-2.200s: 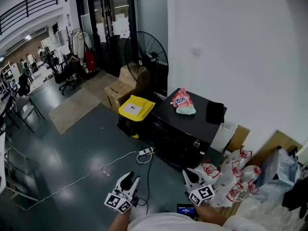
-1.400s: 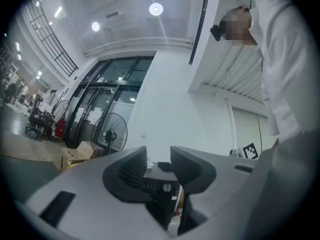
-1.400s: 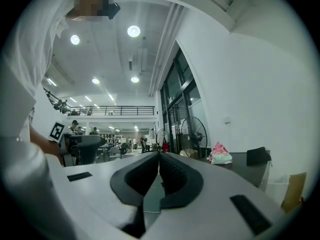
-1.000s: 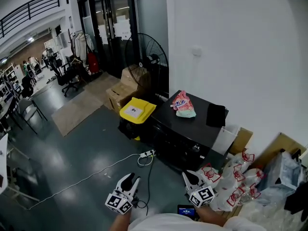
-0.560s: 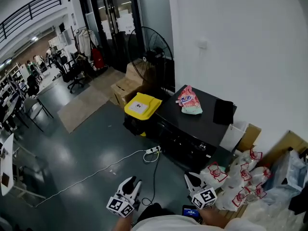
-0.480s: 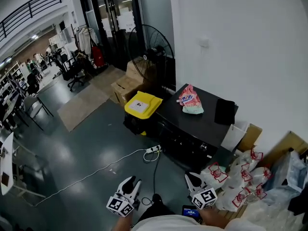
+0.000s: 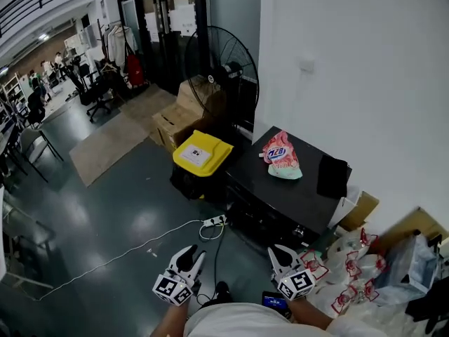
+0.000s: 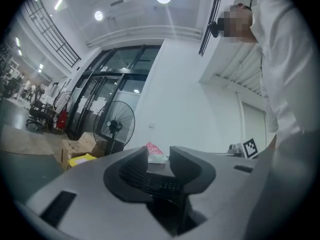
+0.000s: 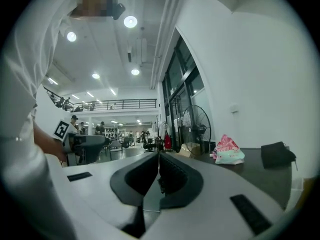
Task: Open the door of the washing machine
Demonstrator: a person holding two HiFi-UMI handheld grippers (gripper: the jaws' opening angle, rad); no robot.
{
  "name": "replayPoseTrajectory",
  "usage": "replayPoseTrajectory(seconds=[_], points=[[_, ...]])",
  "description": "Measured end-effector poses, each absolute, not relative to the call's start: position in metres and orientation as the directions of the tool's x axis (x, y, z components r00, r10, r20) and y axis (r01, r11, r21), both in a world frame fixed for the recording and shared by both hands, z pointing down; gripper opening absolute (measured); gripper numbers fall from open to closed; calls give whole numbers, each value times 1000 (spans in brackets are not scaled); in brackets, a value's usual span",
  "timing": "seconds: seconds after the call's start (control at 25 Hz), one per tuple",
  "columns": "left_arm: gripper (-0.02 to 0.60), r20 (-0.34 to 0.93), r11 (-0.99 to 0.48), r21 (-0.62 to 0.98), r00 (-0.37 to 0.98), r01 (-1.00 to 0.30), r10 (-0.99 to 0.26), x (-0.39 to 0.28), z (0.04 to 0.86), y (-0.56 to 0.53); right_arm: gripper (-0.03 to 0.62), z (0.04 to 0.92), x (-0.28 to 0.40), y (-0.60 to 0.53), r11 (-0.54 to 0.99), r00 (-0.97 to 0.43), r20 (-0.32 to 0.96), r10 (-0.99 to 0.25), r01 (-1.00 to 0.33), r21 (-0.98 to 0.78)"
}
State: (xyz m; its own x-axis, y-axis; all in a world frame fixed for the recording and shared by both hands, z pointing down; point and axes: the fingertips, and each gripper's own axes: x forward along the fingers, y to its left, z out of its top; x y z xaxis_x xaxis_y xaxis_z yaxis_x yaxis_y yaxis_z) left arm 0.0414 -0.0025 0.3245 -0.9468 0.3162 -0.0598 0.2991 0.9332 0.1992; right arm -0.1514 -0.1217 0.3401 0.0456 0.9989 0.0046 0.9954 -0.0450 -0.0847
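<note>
- The left gripper (image 8: pixel 159 155) has its jaws released. They are two dark, matt, rounded blocks with ribbed inner faces, and a clear gap stands between them with nothing in it.
- The right gripper (image 9: pixel 158 156) has its jaws clenched tip to tip. Only a thin seam shows between them, and they grasp nothing.
- Both jaw pairs sit in smooth, pale grey moulded bodies with small dark rectangular slots.
- In the head view both grippers are held level, low and close to the person's body, side by side but apart. They point toward the washing machine (image 7: pixel 298 192) and are well apart from it.
- The washing machine is a boxy unit with a flat, smooth black top, standing against the plain white wall (image 7: pixel 351 69).
- Its front is dark, with a row of small fittings. The door cannot be made out there.
- On the machine's top lies a soft, crinkled pink pouch (image 7: pixel 282 156) with a pale green base. A flat black item (image 7: pixel 331 176) lies beside it, nearer the wall.
- A bin with a square yellow lid (image 7: pixel 202 153) stands just beside the machine's far end.
- Beyond the bin are brown cardboard boxes (image 7: pixel 179 121) and a round wire-caged fan (image 7: pixel 223 62).
- A white power strip (image 7: pixel 212 221) and its thin cable lie on the glossy grey floor (image 7: pixel 119 202), between the grippers and the machine.
- Crumpled clear plastic bags with red print (image 7: pixel 351 286) are heaped to the right.
</note>
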Motion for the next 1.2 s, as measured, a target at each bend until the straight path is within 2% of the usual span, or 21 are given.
replayPoseTrajectory(seconds=[0.28, 0.56, 0.88, 1.08, 1.2], points=[[135, -42, 957, 182, -971, 225, 236, 6, 335, 79, 32, 349, -194, -60, 64, -62, 34, 997, 996, -64], [135, 36, 965, 199, -986, 169, 165, -20, 383, 140, 32, 355, -219, -15, 152, -152, 34, 988, 988, -17], [135, 166, 973, 207, -984, 98, 64, -98, 445, 195, 32, 388, -271, 37, 181, -180, 70, 981, 983, -15], [141, 293, 991, 136, -954, -19, -58, -154, 481, 213, 31, 408, -327, 76, 229, -226, 86, 970, 973, -30], [149, 384, 984, 162, -913, -79, -136, -173, 515, 225, 32, 411, -350, 93, 261, -256, 96, 962, 965, -41]])
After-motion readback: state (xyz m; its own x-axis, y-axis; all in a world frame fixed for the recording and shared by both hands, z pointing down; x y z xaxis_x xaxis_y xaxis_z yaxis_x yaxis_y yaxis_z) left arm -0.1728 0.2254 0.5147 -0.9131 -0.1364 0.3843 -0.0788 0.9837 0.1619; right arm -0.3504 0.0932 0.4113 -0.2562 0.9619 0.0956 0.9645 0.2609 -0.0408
